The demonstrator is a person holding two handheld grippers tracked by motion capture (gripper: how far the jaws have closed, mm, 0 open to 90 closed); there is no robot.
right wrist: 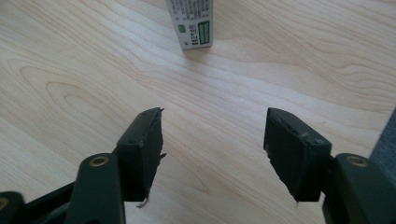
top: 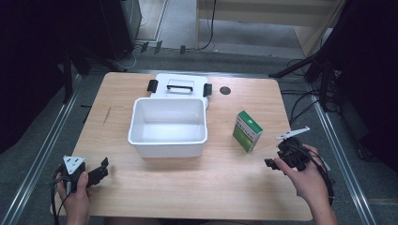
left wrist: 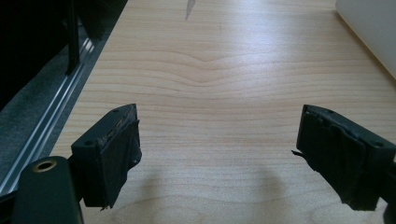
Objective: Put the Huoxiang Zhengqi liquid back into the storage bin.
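Opening stage of a pick: both grippers rest low over the surface point(top: 187, 183), neither holding anything. The right gripper point(top: 272, 163), jaws spread wide with bare wood between them, points toward the green-and-white box point(top: 247, 131), which stands on edge just ahead of it and slightly to its left; in the right gripper view the box point(right wrist: 190, 23) sits beyond the jaw tips, apart from them. The likely next move is a short advance that brings the jaws to either side of the box before closing; the box is narrow and upright, so a nudge from one jaw could tip it. The left gripper point(top: 101, 171), jaws likewise spread, idles with an open white bin point(top: 168, 143) ahead and to its right. Behind the bin lies its lid point(top: 180, 85) with black handle and clasps. Nothing lies between the right gripper and the box.
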